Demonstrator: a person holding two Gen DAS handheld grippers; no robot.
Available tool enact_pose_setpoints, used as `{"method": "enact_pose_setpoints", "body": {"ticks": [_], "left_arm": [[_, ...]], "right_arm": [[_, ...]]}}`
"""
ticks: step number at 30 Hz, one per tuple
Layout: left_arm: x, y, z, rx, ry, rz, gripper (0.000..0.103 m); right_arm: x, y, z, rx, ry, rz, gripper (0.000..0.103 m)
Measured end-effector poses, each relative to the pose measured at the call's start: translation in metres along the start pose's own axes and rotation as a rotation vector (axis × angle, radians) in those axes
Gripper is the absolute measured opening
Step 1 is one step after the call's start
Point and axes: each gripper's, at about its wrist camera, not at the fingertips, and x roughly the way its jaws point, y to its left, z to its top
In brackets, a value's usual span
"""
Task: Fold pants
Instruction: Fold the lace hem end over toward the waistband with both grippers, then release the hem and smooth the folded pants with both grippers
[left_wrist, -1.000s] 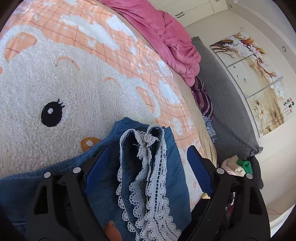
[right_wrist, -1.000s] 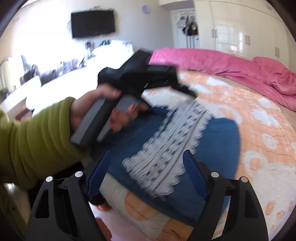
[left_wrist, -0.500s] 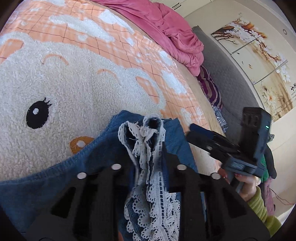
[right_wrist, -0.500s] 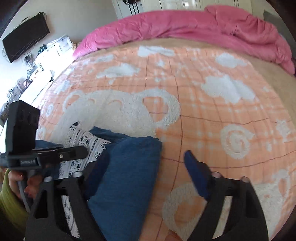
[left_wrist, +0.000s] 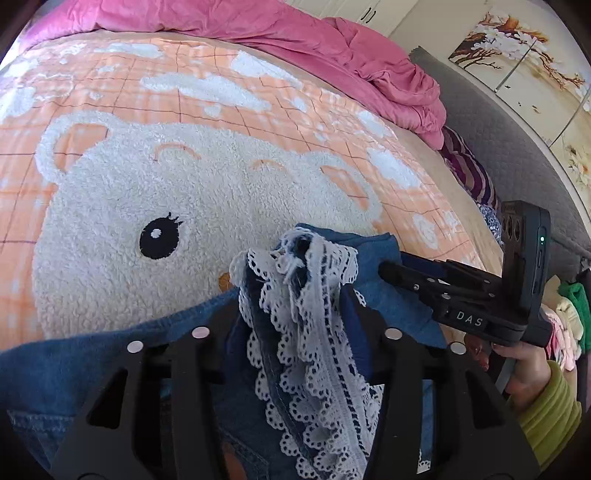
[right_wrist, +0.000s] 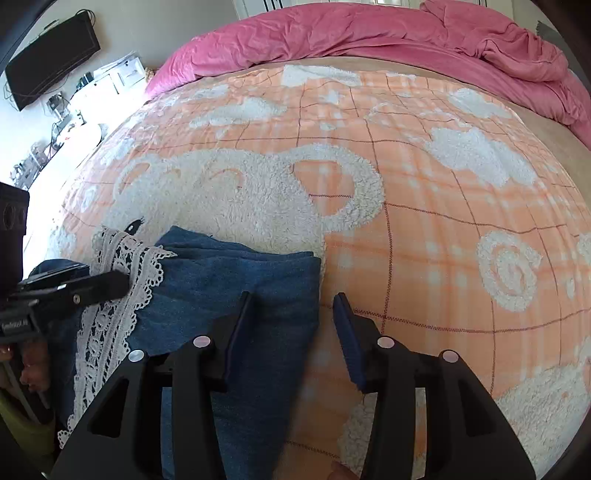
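Observation:
Blue denim pants (right_wrist: 236, 273) with white lace trim (right_wrist: 110, 295) lie folded on the bed. In the left wrist view my left gripper (left_wrist: 295, 317) is shut on the bunched lace hem (left_wrist: 310, 314) of the pants (left_wrist: 92, 354). My right gripper (right_wrist: 291, 314) is partly closed, its jaws astride the right folded edge of the denim, with a gap still between them. The right gripper also shows in the left wrist view (left_wrist: 384, 269), resting on the denim at the right.
An orange plaid blanket with a white fleece bear (left_wrist: 166, 206) covers the bed. A pink duvet (right_wrist: 369, 33) is heaped along the far side. A grey headboard (left_wrist: 517, 155) and clothes (left_wrist: 569, 302) lie to the right. A TV (right_wrist: 48, 40) hangs at the left.
My left gripper closed on the lace hem. My right gripper swung over to the right edge of the folded denim and narrowed its jaws around it.

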Motion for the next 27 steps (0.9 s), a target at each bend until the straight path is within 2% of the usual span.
{"method": "enact_pose_setpoints", "body": {"ticks": [1, 3, 8, 11, 15, 19, 27], "left_arm": [[-0.006, -0.001, -0.002, 0.006, -0.012, 0.009, 0.047], [-0.017, 0.000, -0.007, -0.007, -0.033, 0.024, 0.056], [-0.056, -0.002, -0.025, -0.033, -0.076, 0.036, 0.060], [-0.077, -0.003, -0.041, -0.048, -0.083, 0.021, 0.065], [-0.096, -0.007, -0.062, -0.079, -0.065, 0.000, 0.065], [-0.109, -0.019, -0.086, -0.056, -0.034, 0.003, 0.065], [-0.102, -0.027, -0.122, -0.098, 0.052, 0.010, 0.065]], "right_arm": [[-0.003, 0.000, 0.000, 0.002, -0.006, -0.002, 0.059], [-0.010, -0.001, -0.003, 0.006, -0.010, -0.011, 0.062], [-0.034, -0.004, -0.009, 0.051, -0.045, 0.046, 0.063], [-0.051, 0.005, -0.010, 0.022, -0.086, 0.053, 0.068], [-0.074, 0.023, -0.011, -0.039, -0.151, 0.056, 0.069], [-0.096, 0.038, -0.018, -0.089, -0.200, 0.087, 0.073], [-0.119, 0.065, -0.042, -0.215, -0.233, 0.089, 0.075]]}}
